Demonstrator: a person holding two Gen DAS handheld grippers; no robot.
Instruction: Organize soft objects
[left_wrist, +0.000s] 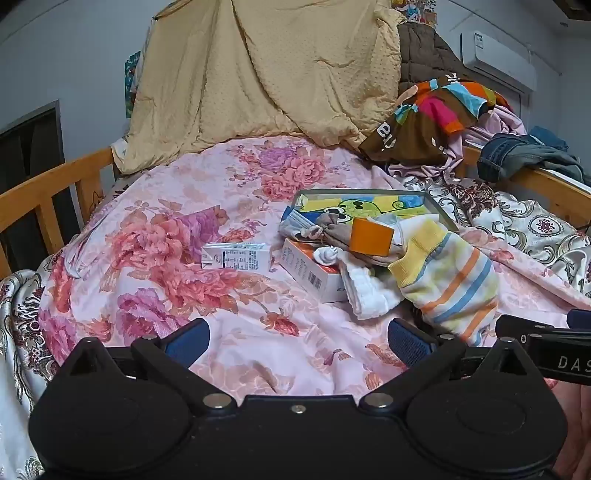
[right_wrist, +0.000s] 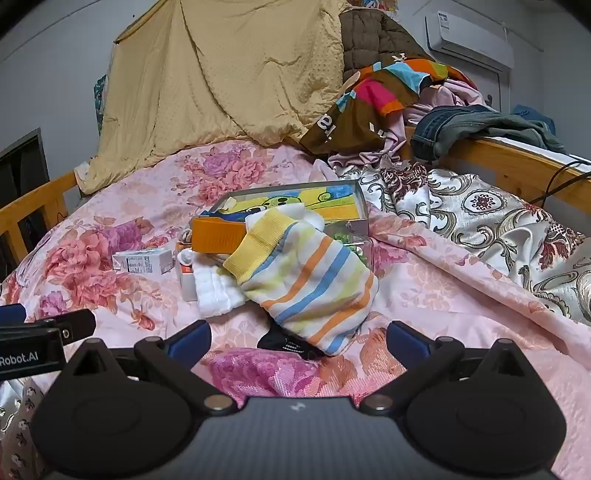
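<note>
Both the left gripper (left_wrist: 298, 341) and right gripper (right_wrist: 299, 341) hover empty with jaws apart over the bed's near edge, apparently ready to sort, while the striped sock (right_wrist: 306, 280) lies mid-bed, draped out of the open box (right_wrist: 360, 199) over a white cloth (right_wrist: 216, 291).

Striped sock (left_wrist: 447, 280) (right_wrist: 306, 284) draped over white cloth (left_wrist: 369, 291) (right_wrist: 218, 291), grey sock (left_wrist: 332, 230) behind

Right gripper (right_wrist: 298, 341) spread open above pink floral bedspread (right_wrist: 424, 280), striped sock (right_wrist: 306, 280) just ahead, overlapping white folded cloth (right_wrist: 216, 291), orange box (right_wrist: 218, 234), open cartoon-lined tin (right_wrist: 295, 201) behind
</note>
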